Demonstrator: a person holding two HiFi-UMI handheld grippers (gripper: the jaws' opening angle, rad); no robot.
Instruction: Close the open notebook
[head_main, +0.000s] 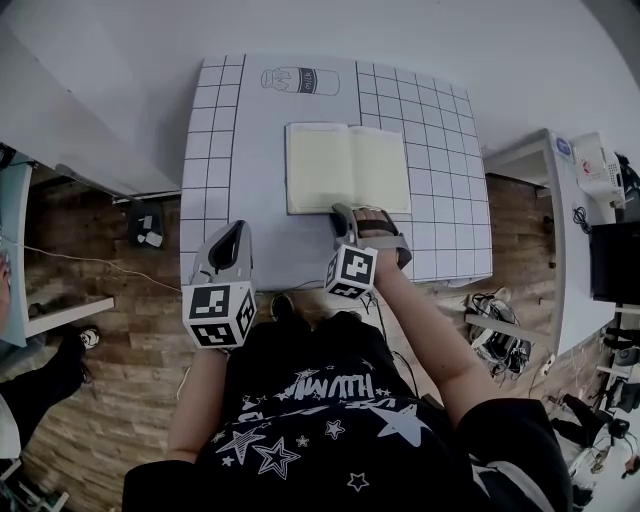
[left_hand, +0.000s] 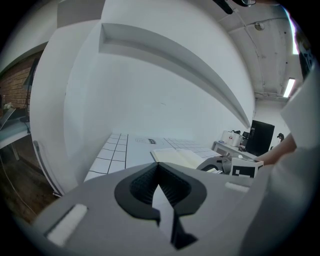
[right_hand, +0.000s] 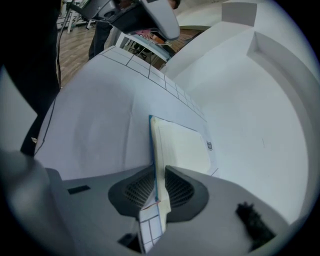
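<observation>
An open notebook (head_main: 347, 167) with cream blank pages lies flat in the middle of the white gridded mat (head_main: 215, 150). My right gripper (head_main: 346, 214) is at the notebook's near edge, close to the spine. In the right gripper view the gripper (right_hand: 159, 170) is rolled on its side, and its pads press on the blue cover edge and the pages of the notebook (right_hand: 182, 145). My left gripper (head_main: 230, 243) hovers over the near left part of the mat, apart from the notebook. Its jaws (left_hand: 159, 166) meet at the tips with nothing between them. From there the notebook (left_hand: 177, 156) shows ahead to the right.
A bottle drawing (head_main: 300, 80) is printed on the mat behind the notebook. White desks stand to the left (head_main: 60, 110). A side table (head_main: 560, 210) with small devices is on the right, with a black monitor (head_main: 612, 262) beyond it. Cables and gear lie on the wooden floor (head_main: 500, 340).
</observation>
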